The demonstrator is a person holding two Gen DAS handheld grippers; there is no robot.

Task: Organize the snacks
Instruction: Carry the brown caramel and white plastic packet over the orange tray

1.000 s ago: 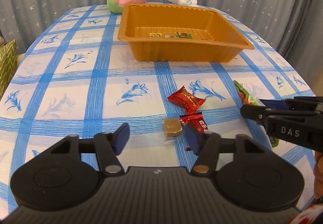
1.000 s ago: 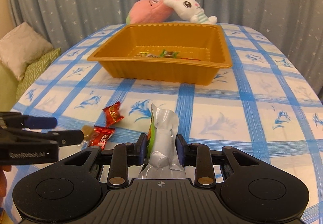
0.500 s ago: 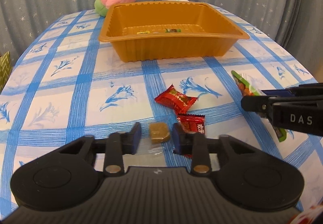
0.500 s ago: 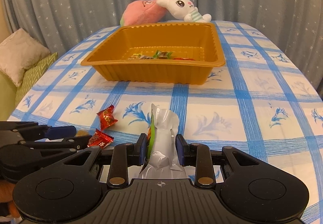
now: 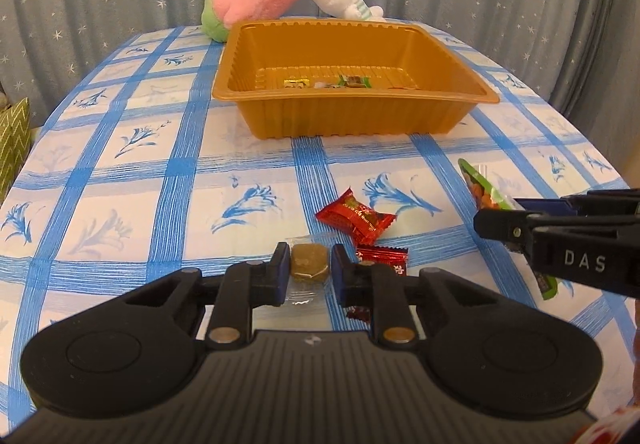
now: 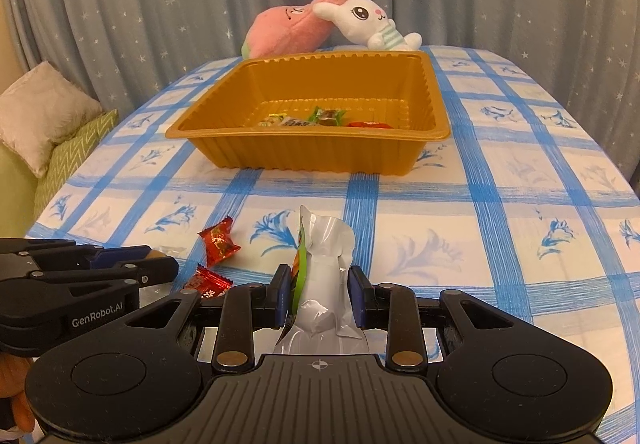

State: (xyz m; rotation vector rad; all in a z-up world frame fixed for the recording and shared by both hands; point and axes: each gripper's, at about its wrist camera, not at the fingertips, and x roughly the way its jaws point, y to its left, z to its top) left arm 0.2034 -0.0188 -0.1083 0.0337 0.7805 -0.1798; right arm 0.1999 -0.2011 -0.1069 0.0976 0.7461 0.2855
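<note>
Checked tablecloth carries orange tray holding a few wrapped sweets; near edge, right gripper clenched on upright silver-green snack packet, left gripper clamped on brown candy, beside two red candies on the cloth.

Brown candy in clear wrap, pinched between blue pads. Two red candies lie at its 2 o'clock. Green-silver packet clamped upright. Orange tray at 12 o'clock holds several sweets.
</note>
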